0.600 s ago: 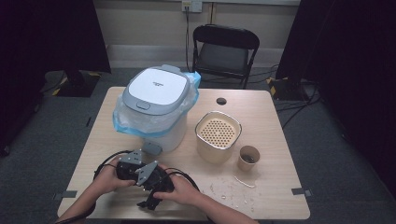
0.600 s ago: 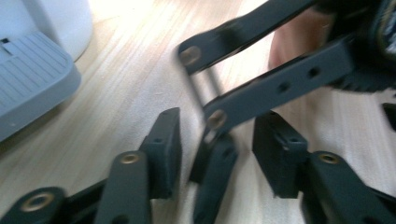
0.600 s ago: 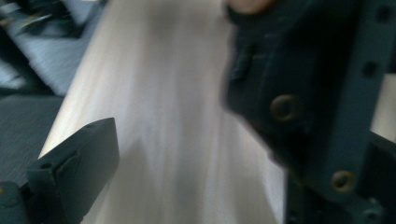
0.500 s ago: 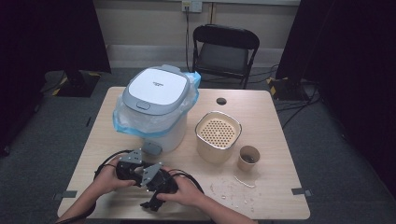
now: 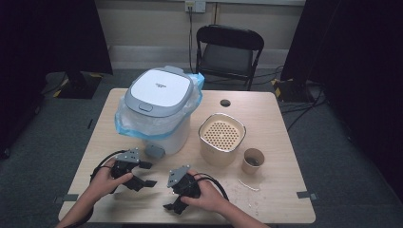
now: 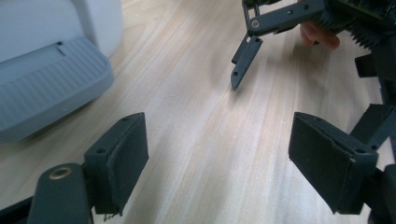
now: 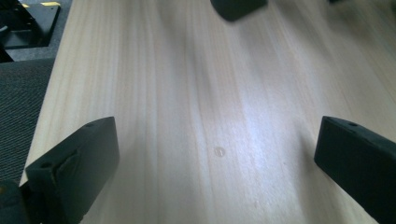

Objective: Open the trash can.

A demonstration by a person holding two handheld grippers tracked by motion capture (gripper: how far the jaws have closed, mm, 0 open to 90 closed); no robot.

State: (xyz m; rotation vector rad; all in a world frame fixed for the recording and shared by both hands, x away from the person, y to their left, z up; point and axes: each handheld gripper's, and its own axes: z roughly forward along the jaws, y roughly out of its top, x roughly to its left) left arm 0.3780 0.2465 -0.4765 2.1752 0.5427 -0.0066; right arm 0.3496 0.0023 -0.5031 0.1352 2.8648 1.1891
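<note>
Jaws on both grippers stand wide apart with nothing but bare wood between them — the left gripper (image 5: 142,174) and right gripper (image 5: 177,192) sit low over the table (image 5: 266,109), just beside each other. Nearest ahead of the left one is the white bin (image 5: 159,114), its grey foot pedal (image 6: 44,86) close by the left jaw. Judging by looks, the bin is bulky, rigid and smooth-sided, likely awkward to pinch; the pedal's ribbed edge or the lid's front lip seem the better holds. Its blue liner (image 5: 124,124) is thin and would tear or slip.
</note>
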